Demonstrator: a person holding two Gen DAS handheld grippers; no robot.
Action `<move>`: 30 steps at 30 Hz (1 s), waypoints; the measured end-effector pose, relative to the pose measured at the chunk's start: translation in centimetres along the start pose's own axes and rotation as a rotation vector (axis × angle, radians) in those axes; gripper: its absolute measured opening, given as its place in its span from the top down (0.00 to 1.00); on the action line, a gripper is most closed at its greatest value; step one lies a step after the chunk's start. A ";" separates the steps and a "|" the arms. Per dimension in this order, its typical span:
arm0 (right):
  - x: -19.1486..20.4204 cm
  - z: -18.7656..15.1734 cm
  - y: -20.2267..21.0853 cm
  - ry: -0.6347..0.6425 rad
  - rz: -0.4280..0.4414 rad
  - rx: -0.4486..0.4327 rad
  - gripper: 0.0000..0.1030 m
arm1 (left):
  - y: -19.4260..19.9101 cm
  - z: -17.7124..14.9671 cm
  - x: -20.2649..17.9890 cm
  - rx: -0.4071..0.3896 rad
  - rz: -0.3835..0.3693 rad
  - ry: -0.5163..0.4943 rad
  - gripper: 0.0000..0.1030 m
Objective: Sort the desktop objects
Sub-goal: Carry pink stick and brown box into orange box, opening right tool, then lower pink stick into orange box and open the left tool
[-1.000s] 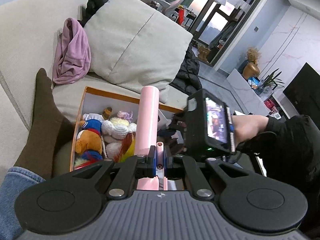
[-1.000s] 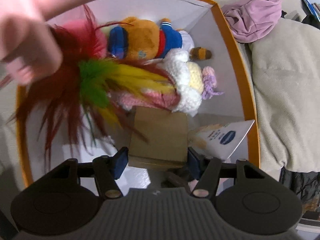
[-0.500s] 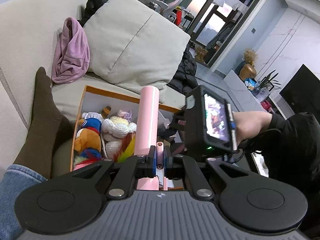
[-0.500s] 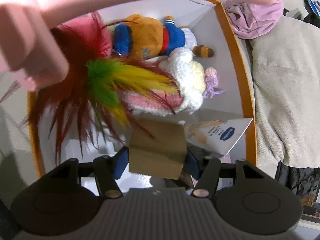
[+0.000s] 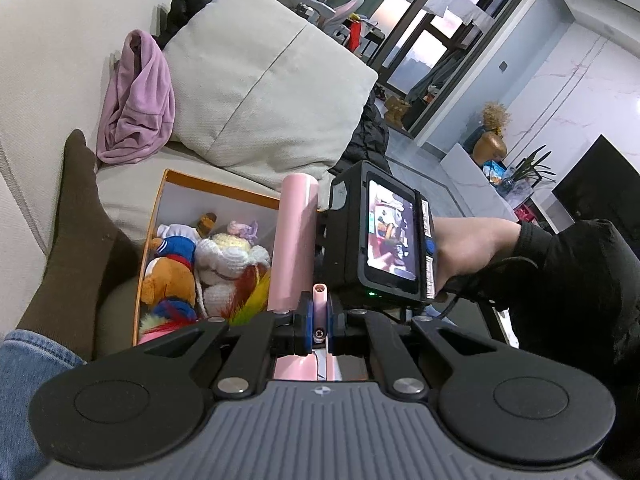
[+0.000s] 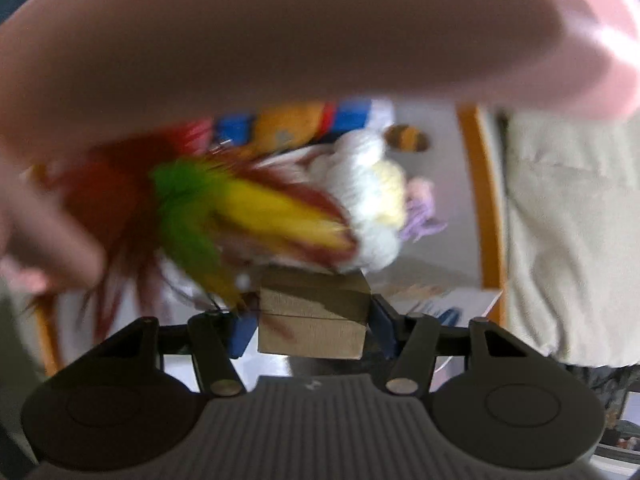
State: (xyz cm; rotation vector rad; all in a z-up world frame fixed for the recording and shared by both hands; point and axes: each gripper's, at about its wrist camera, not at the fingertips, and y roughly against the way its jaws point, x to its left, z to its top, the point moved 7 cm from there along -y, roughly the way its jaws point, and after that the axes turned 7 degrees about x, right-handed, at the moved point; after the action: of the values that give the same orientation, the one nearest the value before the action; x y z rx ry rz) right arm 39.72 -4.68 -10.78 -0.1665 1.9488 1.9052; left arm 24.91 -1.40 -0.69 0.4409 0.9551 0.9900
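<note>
A: Left wrist view first. Where are the edges?

B: The orange-rimmed box (image 5: 208, 184) sits on the sofa seat, its far rim against the big beige cushion (image 5: 256, 80) and its left rim just beside a leg in a brown sock (image 5: 76, 224). The left gripper (image 5: 318, 320) is clenched on a thin pink tab at the base of a pink tube (image 5: 294, 240), which rises above the box's right part.

A: Any open room inside?

B: Little. On the left side two soft toys lie touching: an orange plush in blue (image 5: 170, 268) and a white crocheted doll (image 5: 228, 260). Feathers (image 5: 252, 296) spill between the doll and the tube. The bare grey floor shows mostly along the far wall.

A: And the right side?

B: The right gripper (image 6: 312, 322) is grasping one wooden block (image 6: 312, 320), both blue pads pressed to its sides, above the near end of the box. The person's right hand (image 5: 468, 252) shows behind the camera unit. This view is blurred. The pink tube (image 6: 280, 28) crosses the whole top of it, very near the lens.

A: Count them.

B: One box, two soft toys, one bunch of red, green and yellow feathers (image 6: 240, 208), one block, one tube. A white packet (image 6: 452, 304) lies at the box's right rim (image 6: 480, 200). One mauve cloth (image 5: 140, 100) lies on the sofa, outside the box.
</note>
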 end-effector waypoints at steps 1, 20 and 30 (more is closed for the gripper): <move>-0.4 0.1 0.1 -0.004 -0.024 -0.016 0.41 | -0.1 0.1 0.0 0.000 -0.001 0.002 0.94; -1.0 -15.5 10.3 -0.912 -0.381 -0.569 0.36 | -4.5 2.2 -7.0 0.068 0.056 -0.320 0.94; 0.0 -18.5 7.5 -1.113 -0.424 -0.604 0.45 | -11.4 -0.2 -10.0 0.261 0.172 -0.599 0.94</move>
State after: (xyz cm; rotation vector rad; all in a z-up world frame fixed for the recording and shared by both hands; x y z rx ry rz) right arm 33.25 -22.38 -4.06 0.2535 0.5481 1.6499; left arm 28.47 -15.75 -4.04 0.9895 0.5049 0.8134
